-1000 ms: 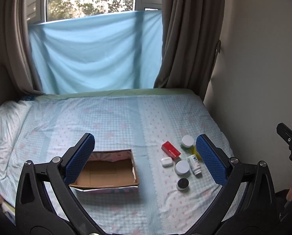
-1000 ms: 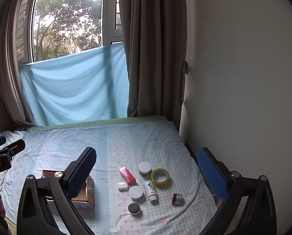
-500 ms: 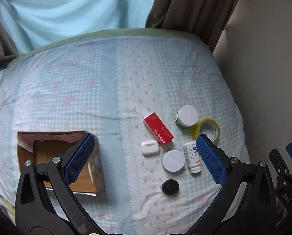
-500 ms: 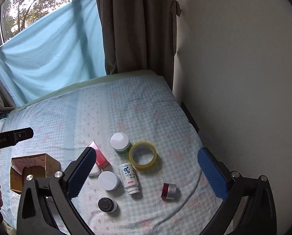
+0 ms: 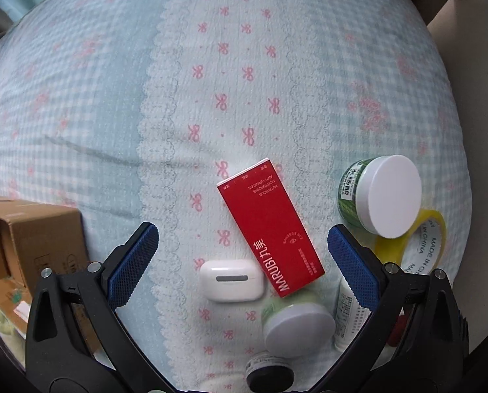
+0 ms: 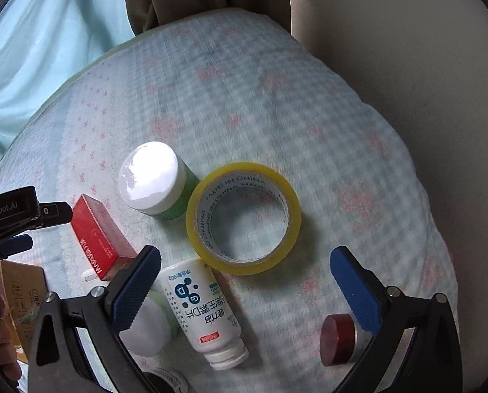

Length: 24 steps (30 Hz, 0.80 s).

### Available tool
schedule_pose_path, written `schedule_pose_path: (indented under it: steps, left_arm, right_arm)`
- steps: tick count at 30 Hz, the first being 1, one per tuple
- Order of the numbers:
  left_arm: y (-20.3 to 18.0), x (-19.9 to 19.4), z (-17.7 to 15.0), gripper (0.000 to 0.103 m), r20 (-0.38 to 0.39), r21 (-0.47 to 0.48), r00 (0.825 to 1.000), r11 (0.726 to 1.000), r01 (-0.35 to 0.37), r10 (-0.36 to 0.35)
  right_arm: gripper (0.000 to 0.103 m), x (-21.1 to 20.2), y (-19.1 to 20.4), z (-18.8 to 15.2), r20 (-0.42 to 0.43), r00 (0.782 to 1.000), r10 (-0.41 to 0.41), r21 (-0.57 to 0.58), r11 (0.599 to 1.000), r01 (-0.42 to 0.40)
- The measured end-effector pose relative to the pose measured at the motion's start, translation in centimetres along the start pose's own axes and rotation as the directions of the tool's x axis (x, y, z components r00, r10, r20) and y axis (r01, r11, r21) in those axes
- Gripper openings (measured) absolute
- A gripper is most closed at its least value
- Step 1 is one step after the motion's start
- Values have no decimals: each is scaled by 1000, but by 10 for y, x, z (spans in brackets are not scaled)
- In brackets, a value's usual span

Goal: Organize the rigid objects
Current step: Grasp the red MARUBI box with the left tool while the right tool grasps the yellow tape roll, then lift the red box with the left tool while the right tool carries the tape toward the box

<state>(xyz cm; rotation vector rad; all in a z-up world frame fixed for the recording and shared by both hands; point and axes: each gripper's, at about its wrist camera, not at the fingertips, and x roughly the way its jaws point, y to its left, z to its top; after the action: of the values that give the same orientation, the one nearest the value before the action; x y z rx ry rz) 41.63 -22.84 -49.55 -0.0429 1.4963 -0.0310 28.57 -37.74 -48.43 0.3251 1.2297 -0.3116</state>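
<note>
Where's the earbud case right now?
In the left wrist view the white earbud case lies on the bedsheet, low and central between the open fingers, touching the red box on its right.

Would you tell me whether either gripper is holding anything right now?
Nothing is held: the left gripper and right gripper are both open above the items.

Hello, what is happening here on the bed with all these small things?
A person holds a gripper in each hand above small items scattered on a bed. Both grippers are open and empty. The left gripper hovers over the red box and the white earbud case. The right gripper hovers over the tape roll and a white bottle lying on its side. A cardboard box stands to the left. Nothing is picked up yet.
</note>
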Motion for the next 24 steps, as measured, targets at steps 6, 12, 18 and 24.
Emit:
schedule_pose_path:
  steps: [6, 12, 18, 24]
  left_arm:
    - [-3, 38, 5, 94, -51, -52, 999, 999, -12, 9]
    - [-10, 59, 10, 62, -100, -56, 995, 998, -31, 25]
    - [-17, 60, 11, 49, -95, -32, 995, 999, -22, 19]
    - [-10, 53, 6, 47, -81, -40, 997, 999, 8, -11]
  right_arm:
    - [103, 33, 3, 5, -17, 999, -38, 29, 999, 38]
    - [103, 45, 18, 15, -19, 992, -128, -37, 991, 127]
    - [103, 57, 27, 21, -21, 986, -166, -97, 982, 163]
    - [97, 60, 25, 24, -7, 991, -134, -96, 986, 133]
